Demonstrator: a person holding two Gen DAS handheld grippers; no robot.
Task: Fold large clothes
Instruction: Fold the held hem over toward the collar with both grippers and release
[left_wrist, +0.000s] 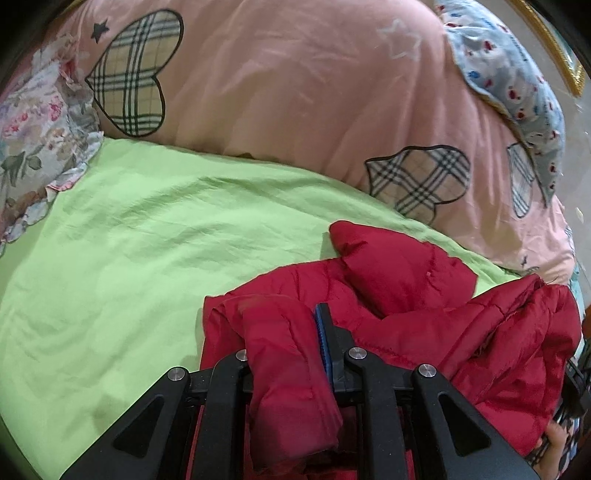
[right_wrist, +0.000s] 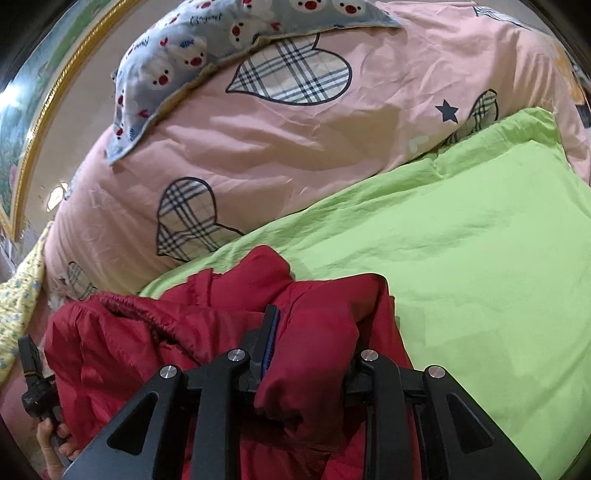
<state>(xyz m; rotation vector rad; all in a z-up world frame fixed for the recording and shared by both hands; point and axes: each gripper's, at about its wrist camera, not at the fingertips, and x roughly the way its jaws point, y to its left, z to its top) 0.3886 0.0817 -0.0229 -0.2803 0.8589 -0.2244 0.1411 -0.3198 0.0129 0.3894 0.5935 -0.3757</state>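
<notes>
Because a padded coat folds badly unless two points are lifted together, the red jacket (left_wrist: 406, 295) is pinched in both tools at once. It lies bunched on the green sheet (left_wrist: 129, 240), near the pink quilt (left_wrist: 277, 92). The left gripper (left_wrist: 284, 332) is clamped on a thick roll of the jacket; the right gripper (right_wrist: 314, 332) likewise grips a fold, though its far finger is buried in cloth, so that grip is probable rather than certain. Most of the jacket sags between and below the tools.
</notes>
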